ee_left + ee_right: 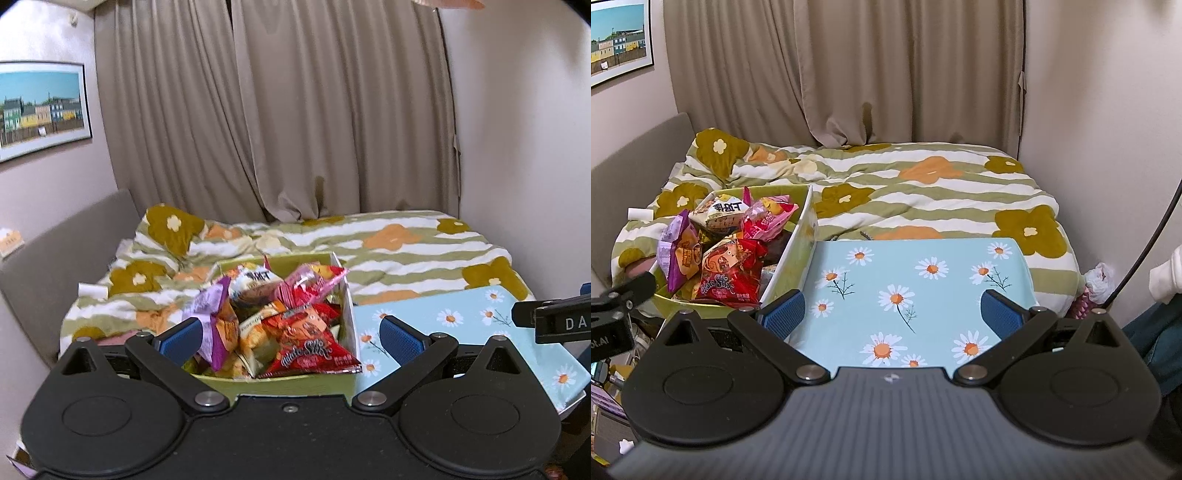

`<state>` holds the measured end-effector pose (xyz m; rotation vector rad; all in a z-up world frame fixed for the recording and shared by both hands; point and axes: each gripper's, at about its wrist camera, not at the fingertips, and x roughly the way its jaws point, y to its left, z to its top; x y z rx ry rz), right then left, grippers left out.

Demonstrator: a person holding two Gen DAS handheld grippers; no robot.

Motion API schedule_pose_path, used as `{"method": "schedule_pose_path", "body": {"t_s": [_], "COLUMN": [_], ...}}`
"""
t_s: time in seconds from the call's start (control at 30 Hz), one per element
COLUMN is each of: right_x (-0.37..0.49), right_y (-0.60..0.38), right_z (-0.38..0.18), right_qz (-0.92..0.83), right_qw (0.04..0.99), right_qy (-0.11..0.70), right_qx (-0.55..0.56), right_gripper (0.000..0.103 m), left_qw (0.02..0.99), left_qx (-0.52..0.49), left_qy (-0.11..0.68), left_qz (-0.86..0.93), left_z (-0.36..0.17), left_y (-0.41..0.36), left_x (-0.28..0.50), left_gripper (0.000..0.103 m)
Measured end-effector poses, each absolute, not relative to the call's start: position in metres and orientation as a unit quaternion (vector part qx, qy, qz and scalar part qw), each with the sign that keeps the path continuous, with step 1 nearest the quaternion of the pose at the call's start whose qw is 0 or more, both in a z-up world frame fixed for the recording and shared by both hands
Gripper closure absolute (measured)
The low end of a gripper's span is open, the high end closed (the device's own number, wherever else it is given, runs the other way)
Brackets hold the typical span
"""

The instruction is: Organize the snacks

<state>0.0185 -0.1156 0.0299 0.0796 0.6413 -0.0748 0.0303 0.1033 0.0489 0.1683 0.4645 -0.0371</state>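
A green box (291,384) full of snack packets stands on the bed in front of me; it also shows in the right wrist view (701,308) at the left. A red packet (310,347) lies on top at the front, a purple one (214,314) at the left, a pink one (314,284) behind. My left gripper (291,338) is open, its fingers either side of the box's near end, holding nothing. My right gripper (892,314) is open and empty over a light blue daisy-print surface (905,277) right of the box.
A flowered striped quilt (923,188) covers the bed. Beige curtains (277,110) hang behind. A grey headboard (55,258) runs along the left, a wall (1108,129) on the right. A small white tube (639,213) lies on the quilt at far left.
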Motion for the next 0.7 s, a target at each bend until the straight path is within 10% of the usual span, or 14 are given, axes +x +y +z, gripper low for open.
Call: {"method": "schedule_pose_path", "body": {"t_s": [0.7], "right_x": [0.024], "right_y": [-0.1236], "right_z": [0.0255], "right_qz": [-0.031], "right_qw": [0.946], "right_qy": [0.32], "right_qx": [0.04], "right_gripper": [0.0], "left_qw": [0.969], "left_qx": [0.053], "left_qy": [0.24], "left_qz": [-0.023], "left_z": [0.048], "left_y": [0.1048], "left_x": [0.0287], "left_gripper": [0.0]}}
